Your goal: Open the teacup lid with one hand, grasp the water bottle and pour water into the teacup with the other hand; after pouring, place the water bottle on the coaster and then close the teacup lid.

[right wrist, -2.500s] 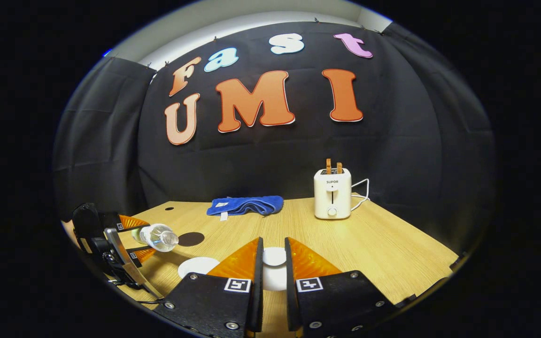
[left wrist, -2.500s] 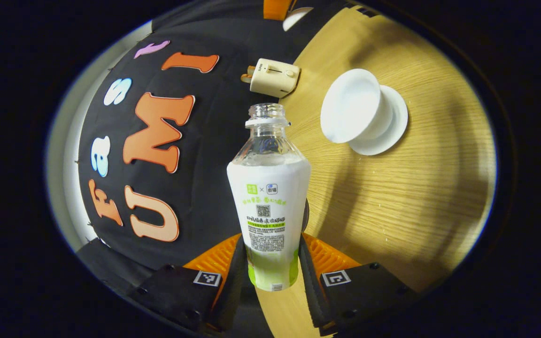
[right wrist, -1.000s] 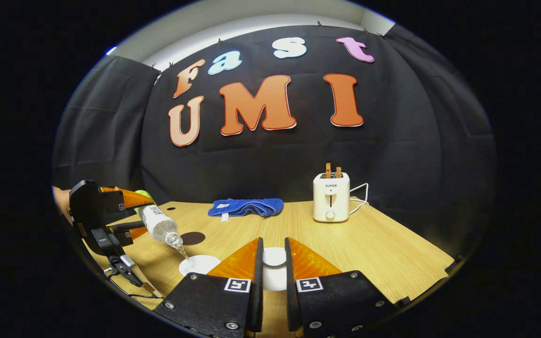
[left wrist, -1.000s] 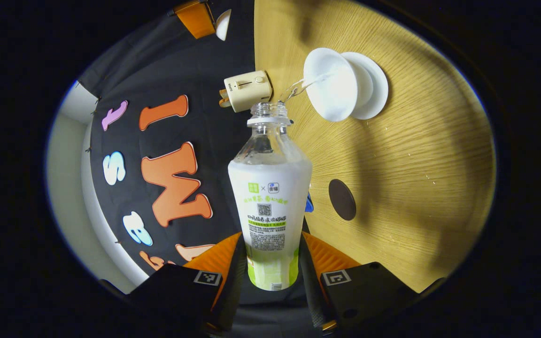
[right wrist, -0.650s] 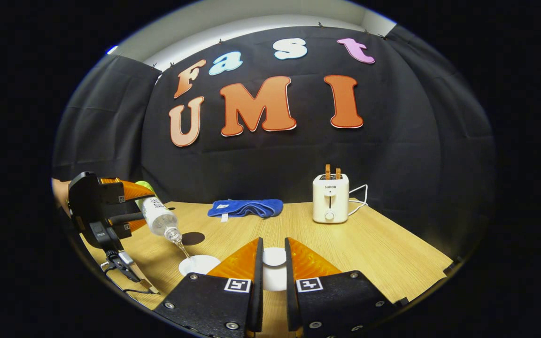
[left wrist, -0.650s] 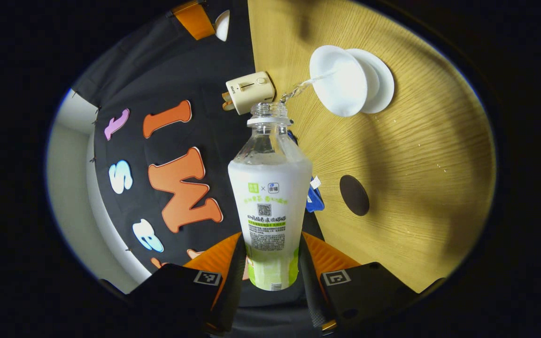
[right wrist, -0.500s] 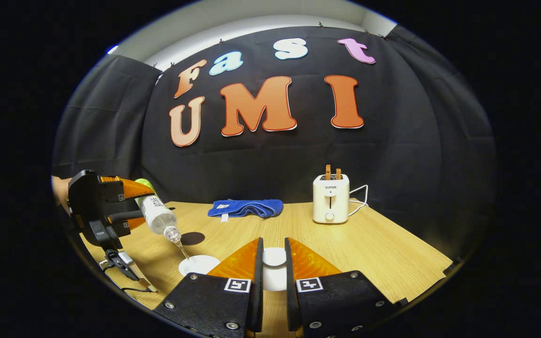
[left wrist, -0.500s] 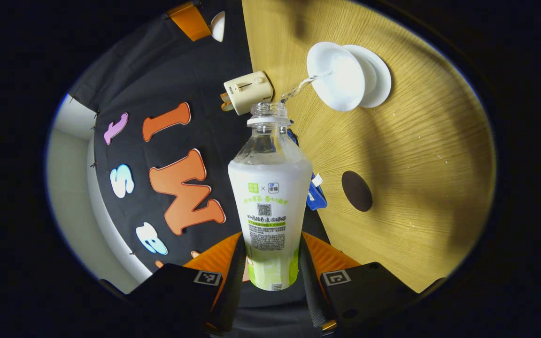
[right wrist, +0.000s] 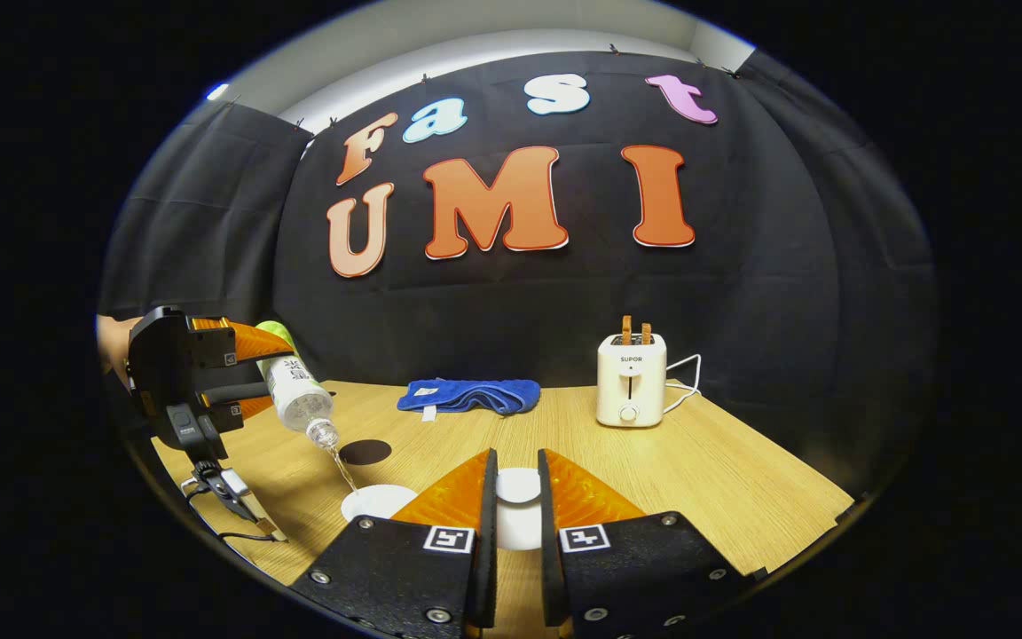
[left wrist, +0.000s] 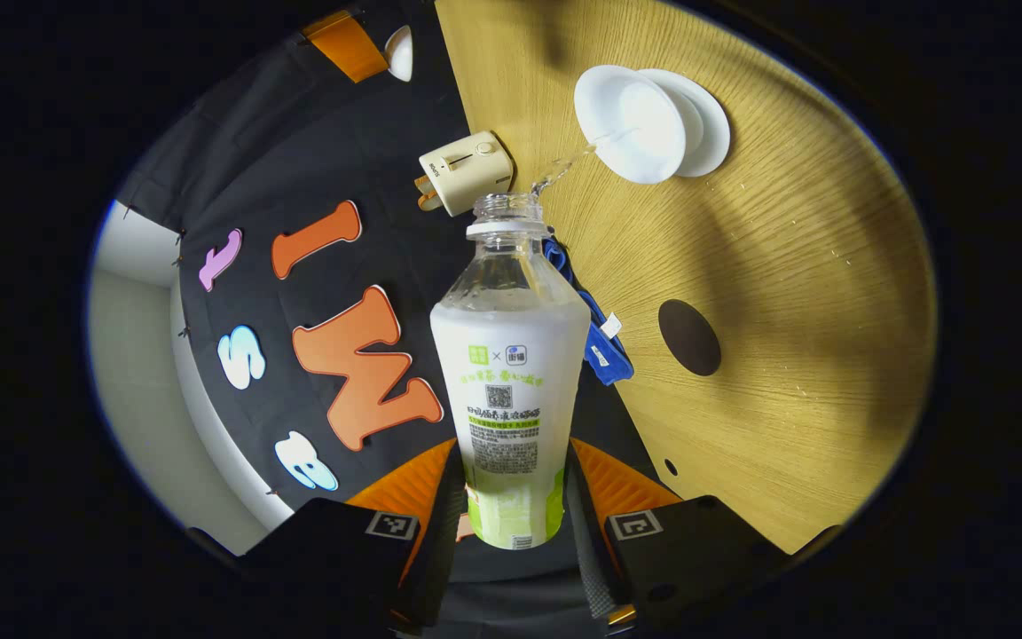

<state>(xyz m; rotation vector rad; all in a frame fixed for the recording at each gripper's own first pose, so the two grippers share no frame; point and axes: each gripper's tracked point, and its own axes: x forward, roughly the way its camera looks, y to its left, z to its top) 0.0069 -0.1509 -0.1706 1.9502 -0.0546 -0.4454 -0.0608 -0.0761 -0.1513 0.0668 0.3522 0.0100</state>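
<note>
Left gripper view, grip: the left gripper (left wrist: 511,497) clamped the water bottle (left wrist: 509,373) low on its body, a finger on each side.
Left gripper view, axis: the bottle's long axis ran forward from the fingers, neck tipped toward the teacup (left wrist: 631,124).
Left gripper view, contents: a thin stream crossed from the bottle mouth into the open cup on its saucer (left wrist: 711,124); the level inside was too pale to judge.
Left gripper view, coaster: the dark coaster (left wrist: 689,336) lay bare on the table (left wrist: 786,266), near the cup.
Right gripper view, grip: the right gripper (right wrist: 515,501) was narrowly closed on the white teacup lid (right wrist: 517,486), held off the cup.
Right gripper view, relation: the cup (right wrist: 376,501) sat just left of these fingers, under the tilted bottle (right wrist: 300,401).
</note>
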